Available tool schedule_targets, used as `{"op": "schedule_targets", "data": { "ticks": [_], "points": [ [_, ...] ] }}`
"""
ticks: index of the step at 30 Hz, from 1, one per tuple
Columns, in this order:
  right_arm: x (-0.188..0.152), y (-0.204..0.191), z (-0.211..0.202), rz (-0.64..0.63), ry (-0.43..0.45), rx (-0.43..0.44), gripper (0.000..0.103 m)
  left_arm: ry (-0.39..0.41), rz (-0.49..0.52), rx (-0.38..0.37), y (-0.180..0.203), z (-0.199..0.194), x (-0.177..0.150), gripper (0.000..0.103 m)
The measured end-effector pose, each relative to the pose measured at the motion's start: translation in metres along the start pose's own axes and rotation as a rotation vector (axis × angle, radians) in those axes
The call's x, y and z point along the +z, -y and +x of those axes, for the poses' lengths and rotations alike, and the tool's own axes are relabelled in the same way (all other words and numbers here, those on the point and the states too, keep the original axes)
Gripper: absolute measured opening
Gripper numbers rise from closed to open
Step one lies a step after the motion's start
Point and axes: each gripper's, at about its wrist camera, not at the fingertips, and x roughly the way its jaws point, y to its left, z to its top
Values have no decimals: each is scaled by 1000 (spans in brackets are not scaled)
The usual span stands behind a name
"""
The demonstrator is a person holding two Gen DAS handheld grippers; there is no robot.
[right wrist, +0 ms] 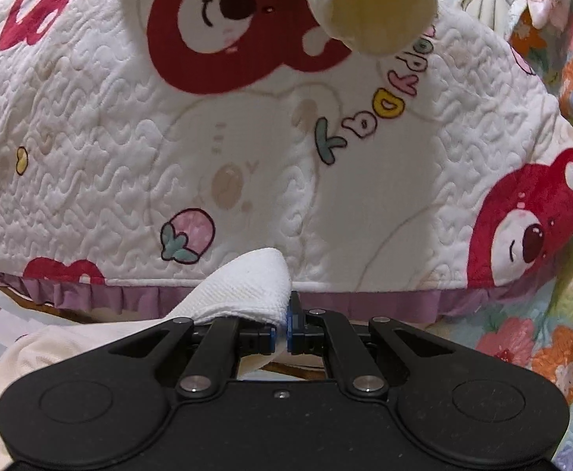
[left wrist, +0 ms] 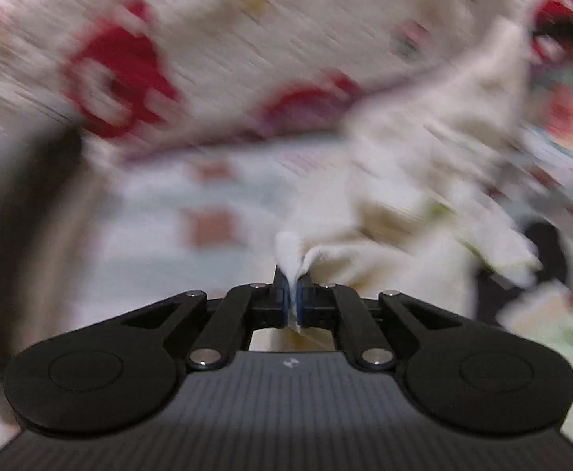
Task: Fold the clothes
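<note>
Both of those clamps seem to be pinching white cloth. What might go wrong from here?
The left gripper pinches only a thin edge of the cream-white garment, and its view is blurred by motion, so the cloth may slip free. The right gripper holds a bunched white waffle-textured fold, which could fold in creased. A cream sleeve cuff dangles and may fold in crooked.

White quilted bear-print blanket (right wrist: 137, 157) (purple-ruffled hem) beside a floral bedsheet (right wrist: 561, 337).

Left gripper (left wrist: 293, 298) and right gripper (right wrist: 282, 327), black linkage arms, silver pivot screws, blue pads, ribbed grey housing
</note>
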Motion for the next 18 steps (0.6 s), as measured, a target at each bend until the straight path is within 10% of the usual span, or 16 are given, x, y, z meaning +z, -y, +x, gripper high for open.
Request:
{"op": "schedule_targets", "data": {
  "ticks": [18],
  "points": [
    [53, 94, -113, 66, 223, 45, 4, 361, -14, 365, -71, -146, 117, 2]
  ]
}}
